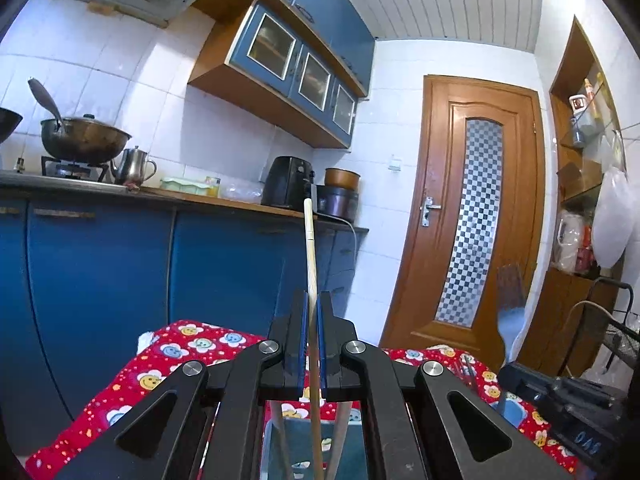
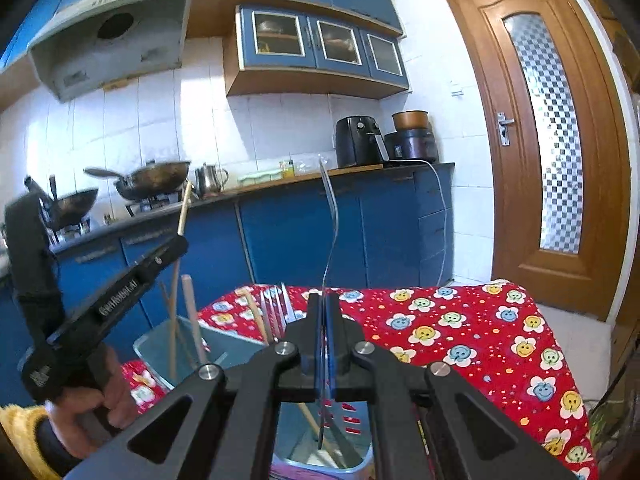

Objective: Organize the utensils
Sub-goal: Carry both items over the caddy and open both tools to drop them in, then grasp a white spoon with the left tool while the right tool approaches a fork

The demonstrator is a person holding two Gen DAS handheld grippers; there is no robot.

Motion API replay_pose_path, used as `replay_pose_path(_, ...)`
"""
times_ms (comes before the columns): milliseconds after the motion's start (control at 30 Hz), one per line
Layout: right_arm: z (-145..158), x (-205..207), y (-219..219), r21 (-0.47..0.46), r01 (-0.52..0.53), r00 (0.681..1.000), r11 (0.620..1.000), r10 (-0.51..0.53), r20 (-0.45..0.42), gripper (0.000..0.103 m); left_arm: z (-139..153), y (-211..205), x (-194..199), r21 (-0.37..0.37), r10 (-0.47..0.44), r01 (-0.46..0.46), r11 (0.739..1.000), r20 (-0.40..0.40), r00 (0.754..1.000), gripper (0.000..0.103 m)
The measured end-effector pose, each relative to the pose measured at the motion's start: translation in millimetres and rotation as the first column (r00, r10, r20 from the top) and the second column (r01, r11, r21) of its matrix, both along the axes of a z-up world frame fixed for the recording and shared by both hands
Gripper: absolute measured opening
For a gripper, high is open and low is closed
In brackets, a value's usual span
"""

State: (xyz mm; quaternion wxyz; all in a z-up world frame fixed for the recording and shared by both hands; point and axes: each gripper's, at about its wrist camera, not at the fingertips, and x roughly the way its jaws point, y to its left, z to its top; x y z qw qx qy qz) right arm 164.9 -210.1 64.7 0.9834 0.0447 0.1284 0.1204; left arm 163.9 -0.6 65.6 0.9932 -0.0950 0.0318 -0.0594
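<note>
My left tongs (image 1: 313,344) clamp a chopstick (image 1: 309,248) upright at centre frame, and my right tongs (image 2: 325,332) pinch a thin metal utensil (image 2: 330,216) edge-on, its kind unclear. Both hang over the grey holder (image 2: 160,344) at lower frame on the red-clothed desk (image 2: 460,320), seemingly lined up for dropping in beside the forks (image 2: 276,308).

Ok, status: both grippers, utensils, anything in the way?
Left gripper shut on chopstick. Right gripper shut on a thin metal utensil. Both over holder. Nothing blocking.
</note>
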Motion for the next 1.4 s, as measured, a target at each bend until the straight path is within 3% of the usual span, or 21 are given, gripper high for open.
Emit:
replay_pose_path(267,-13.9,4.4,3.1,-0.009,-0.012,0.999,1.000,0.012,-0.037,0.004,-8.6,-4.6,-0.7,0.016,0.011,-0.011,1.000,-0.006,1.000,0.005)
replay_pose_path(400,-14.4,3.4,3.4,0.016,-0.018,0.999,1.000,0.019,-0.039,0.005,-8.9,-6.2,-1.0,0.019,-0.001,0.001,1.000,-0.014,1.000,0.022)
replay_pose_path(500,-14.6,2.1,2.3,0.029,-0.014,0.999,0.999,0.015,-0.036,0.012,-9.7,-6.3,-0.5,0.016,-0.013,0.013,1.000,-0.027,1.000,0.031)
replay_pose_path(833,-0.5,-8.8,-0.9,0.066,-0.015,1.000,0.998,0.015,-0.006,0.025,4.8,-9.6,-9.3,0.034,-0.033,0.035,0.999,-0.043,0.999,0.031)
replay_pose_path(1000,16.6,-21.6,7.7,0.007,0.015,1.000,1.000,-0.015,-0.018,0.026,17.0,-9.9,-14.3,0.046,-0.071,0.076,0.996,-0.092,0.993,0.031)
replay_pose_path(1200,31.7,-46.9,21.3,-0.057,0.029,0.999,0.998,-0.031,-0.037,0.029,27.3,-1.9,-28.6,-0.012,-0.133,0.133,0.991,-0.175,0.976,0.032)
replay_pose_path(1400,36.4,-74.5,30.3,-0.073,0.031,0.997,0.997,-0.036,-0.065,0.030,33.9,1.6,-55.5,-0.005,-0.163,0.167,0.986,-0.236,0.958,0.032)
